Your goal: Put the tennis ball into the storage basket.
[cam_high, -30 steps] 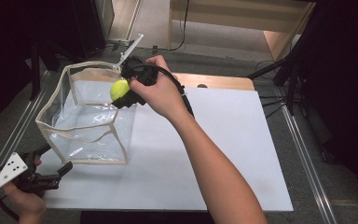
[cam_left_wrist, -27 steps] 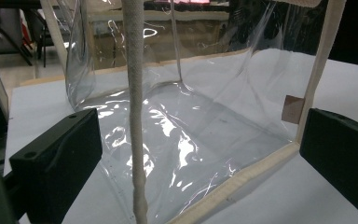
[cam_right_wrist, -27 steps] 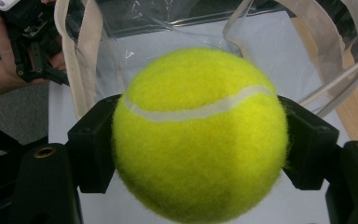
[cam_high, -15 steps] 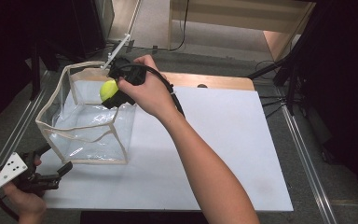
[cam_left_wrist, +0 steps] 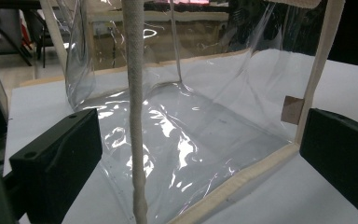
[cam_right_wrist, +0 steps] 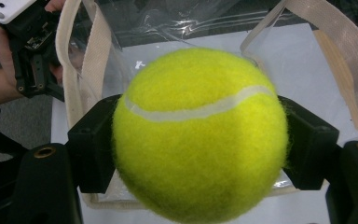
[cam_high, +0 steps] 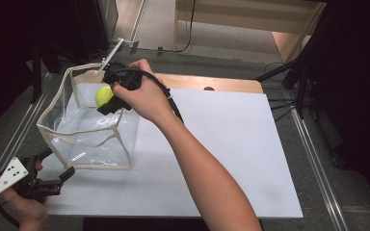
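White board [cam_high: 231, 144] covered the table, dark floor and metal rails around it. At the upper left of the high view, the right gripper [cam_high: 107, 98] had its jaws clamped on a yellow tennis ball [cam_high: 103, 96], held above the open top of a clear plastic bag [cam_high: 89, 130] with cream trim. At the lower left corner, the left gripper [cam_high: 60, 175] sat near the bag's front corner, its jaws wide apart and holding nothing.
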The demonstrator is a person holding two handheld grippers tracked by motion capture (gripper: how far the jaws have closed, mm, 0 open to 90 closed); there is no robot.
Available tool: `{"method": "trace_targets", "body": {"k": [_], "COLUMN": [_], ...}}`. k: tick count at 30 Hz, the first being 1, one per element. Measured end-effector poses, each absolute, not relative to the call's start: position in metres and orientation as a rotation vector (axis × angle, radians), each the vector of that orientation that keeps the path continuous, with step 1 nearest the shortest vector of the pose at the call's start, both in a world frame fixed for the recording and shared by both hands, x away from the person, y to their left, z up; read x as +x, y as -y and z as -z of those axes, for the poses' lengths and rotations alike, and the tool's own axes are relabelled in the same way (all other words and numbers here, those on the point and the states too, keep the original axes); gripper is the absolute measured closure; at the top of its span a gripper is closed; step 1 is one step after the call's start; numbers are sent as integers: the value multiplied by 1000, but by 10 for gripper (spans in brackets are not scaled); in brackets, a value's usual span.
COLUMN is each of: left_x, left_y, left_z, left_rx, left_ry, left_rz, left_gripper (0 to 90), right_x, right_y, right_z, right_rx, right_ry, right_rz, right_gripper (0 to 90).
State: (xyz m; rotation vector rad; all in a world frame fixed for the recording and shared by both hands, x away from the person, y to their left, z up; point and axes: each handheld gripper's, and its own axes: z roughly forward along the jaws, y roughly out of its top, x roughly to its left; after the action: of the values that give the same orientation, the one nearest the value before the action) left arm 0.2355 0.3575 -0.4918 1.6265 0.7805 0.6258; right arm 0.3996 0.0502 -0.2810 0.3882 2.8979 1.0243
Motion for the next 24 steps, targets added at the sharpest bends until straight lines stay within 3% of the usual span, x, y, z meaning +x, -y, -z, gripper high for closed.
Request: {"method": "trace_targets", "body": {"k": [21,24], "left_x": [236,235], "left_y": [-357,-357], "left_z": [492,492], "left_rx": [1627,1628], "left_ry": [-780,-780], "left_rz": [-626,-626], "left_gripper": [0,0], "right_x": [397,395], "right_y": [-65,-66], "right_z": [306,308], "right_rx": [357,336], "right_ry": [-2982,-2996], "right_rz": [-895,-879], "right_gripper": [231,195]}}
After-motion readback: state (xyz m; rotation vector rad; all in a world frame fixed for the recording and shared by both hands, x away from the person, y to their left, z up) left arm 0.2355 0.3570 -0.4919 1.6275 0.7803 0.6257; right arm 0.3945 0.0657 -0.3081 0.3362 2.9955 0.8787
